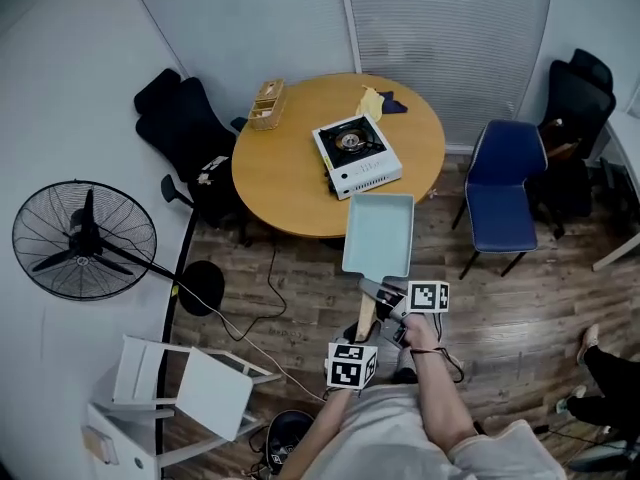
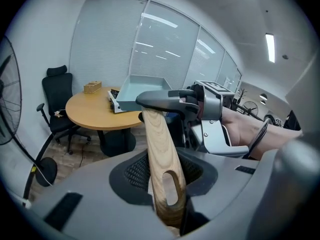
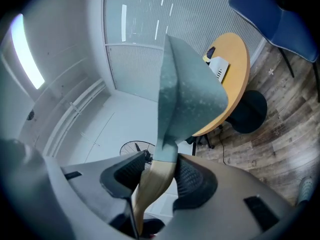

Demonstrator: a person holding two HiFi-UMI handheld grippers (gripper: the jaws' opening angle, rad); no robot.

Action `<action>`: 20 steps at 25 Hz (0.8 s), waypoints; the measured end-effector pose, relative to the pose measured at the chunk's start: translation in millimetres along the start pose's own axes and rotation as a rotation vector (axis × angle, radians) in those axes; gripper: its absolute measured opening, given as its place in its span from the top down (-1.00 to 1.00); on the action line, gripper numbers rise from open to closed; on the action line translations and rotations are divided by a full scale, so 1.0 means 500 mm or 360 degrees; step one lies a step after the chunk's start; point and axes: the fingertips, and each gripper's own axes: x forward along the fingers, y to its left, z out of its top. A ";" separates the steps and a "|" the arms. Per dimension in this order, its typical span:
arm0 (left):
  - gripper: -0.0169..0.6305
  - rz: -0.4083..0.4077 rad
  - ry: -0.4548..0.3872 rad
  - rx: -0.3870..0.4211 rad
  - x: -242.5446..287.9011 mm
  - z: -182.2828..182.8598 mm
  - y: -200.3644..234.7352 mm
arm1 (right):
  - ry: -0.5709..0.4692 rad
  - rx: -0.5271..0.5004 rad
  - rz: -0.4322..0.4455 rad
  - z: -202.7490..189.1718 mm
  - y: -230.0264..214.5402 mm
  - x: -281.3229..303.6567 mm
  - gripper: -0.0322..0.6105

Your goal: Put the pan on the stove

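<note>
Carry step, judged partway. Pan [image 1: 378,233] in the air at centre of head view, over the wood floor, just short of the near edge of the round table [image 1: 290,183]. Stove [image 1: 357,153] at upper centre, burner bare.

Both tongs clamped on the wooden handle [image 1: 366,316]: left gripper [image 2: 165,171] at the butt end by the hanging slot, right gripper [image 3: 160,176] higher up, beside the pan body.

Right forearm [image 1: 438,393] stretched forward from lower frame. Left hand close to the body, mostly hidden.

Next, likely: reach over the table edge, keep the pan level, lower it onto the burner.

Left claw [image 1: 362,330], right claw [image 1: 378,294] clamped, close together.
</note>
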 end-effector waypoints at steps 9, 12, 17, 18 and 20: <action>0.55 0.0020 -0.0015 -0.0123 0.126 0.071 -0.082 | 0.0090 -0.0043 -0.0006 0.126 -0.054 -0.065 0.34; 0.56 0.0033 -0.0008 -0.0142 0.148 0.075 -0.097 | 0.0111 -0.0027 0.0008 0.140 -0.069 -0.078 0.34; 0.57 0.0061 0.0018 -0.0166 0.166 0.074 -0.092 | 0.0135 0.0033 -0.0009 0.147 -0.098 -0.079 0.34; 0.57 0.0063 0.0022 -0.0179 0.170 0.074 -0.091 | 0.0140 0.0037 0.0000 0.148 -0.100 -0.076 0.34; 0.57 0.0064 0.0025 -0.0203 0.183 0.076 -0.081 | 0.0155 0.0018 0.0039 0.157 -0.102 -0.061 0.34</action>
